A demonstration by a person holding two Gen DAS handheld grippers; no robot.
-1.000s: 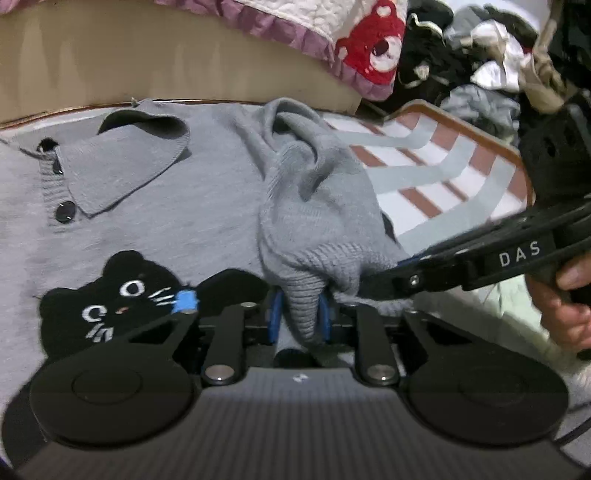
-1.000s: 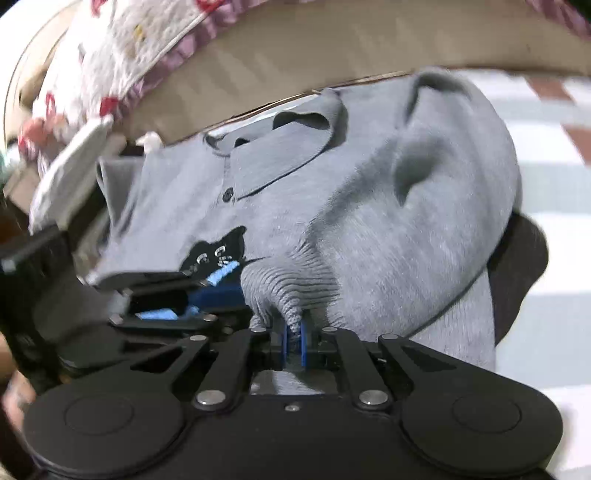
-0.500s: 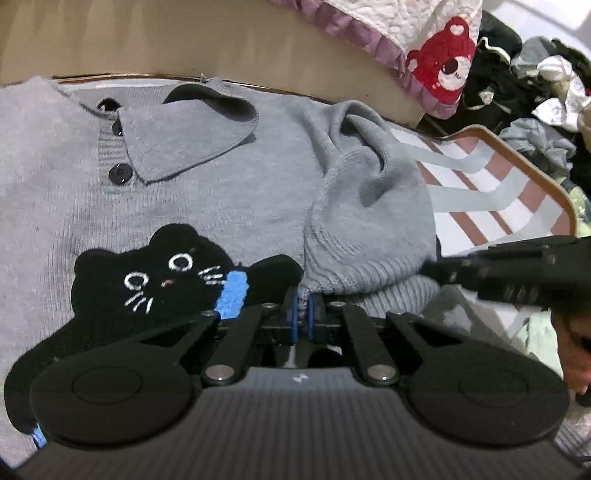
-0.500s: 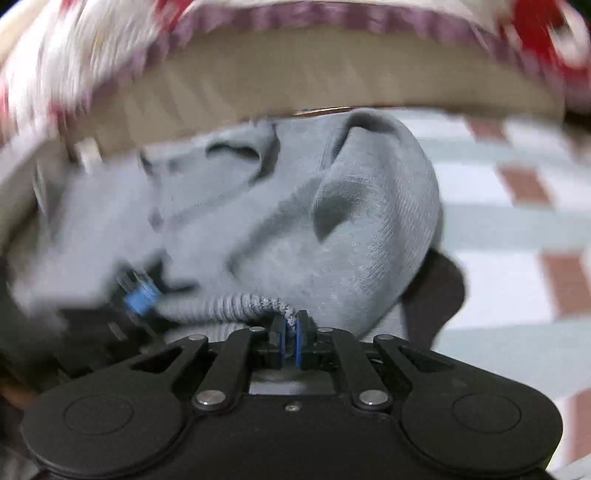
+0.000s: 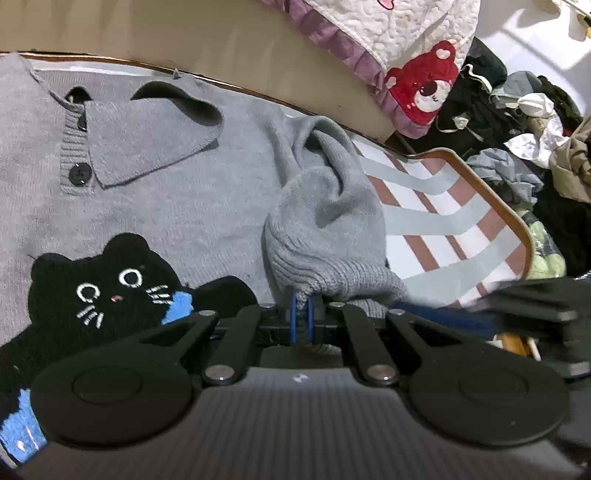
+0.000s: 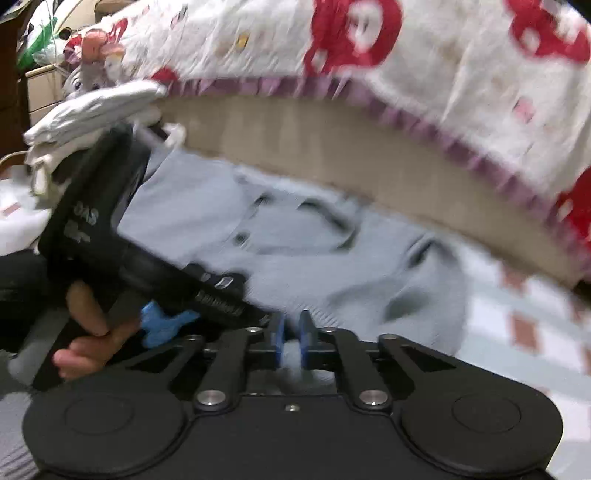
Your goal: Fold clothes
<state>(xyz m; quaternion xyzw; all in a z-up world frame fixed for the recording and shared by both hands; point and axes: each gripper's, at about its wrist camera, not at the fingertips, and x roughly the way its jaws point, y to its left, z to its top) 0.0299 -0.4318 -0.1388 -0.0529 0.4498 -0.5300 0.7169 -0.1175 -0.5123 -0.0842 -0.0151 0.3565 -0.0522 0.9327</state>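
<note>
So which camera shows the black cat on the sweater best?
The left wrist view. The cat is sharp there, face and whiskers clear on the grey sweater, just left of the left gripper. The right wrist view is motion-blurred, and the left gripper's body covers where the cat would be.

1. Home bedroom, lived-in.
2. Landmark: striped mat (image 5: 436, 221), white, grey and rust bands with a brown rim, spread as the work surface.
3. Just behind the mat: tan bed base (image 5: 229, 44), with a quilted white bedspread (image 5: 399, 33) hanging over it, purple ruffle, red bear print.
4. Right of the mat: loose heap of unsorted clothes (image 5: 517, 122), black, grey and white.
5. On the mat: grey knit sweater (image 5: 177, 184) with a black cat patch.
6. Left of the mat, right wrist view: stack of folded white laundry (image 6: 92, 114); pale drawers (image 6: 48, 85) behind it.
</note>
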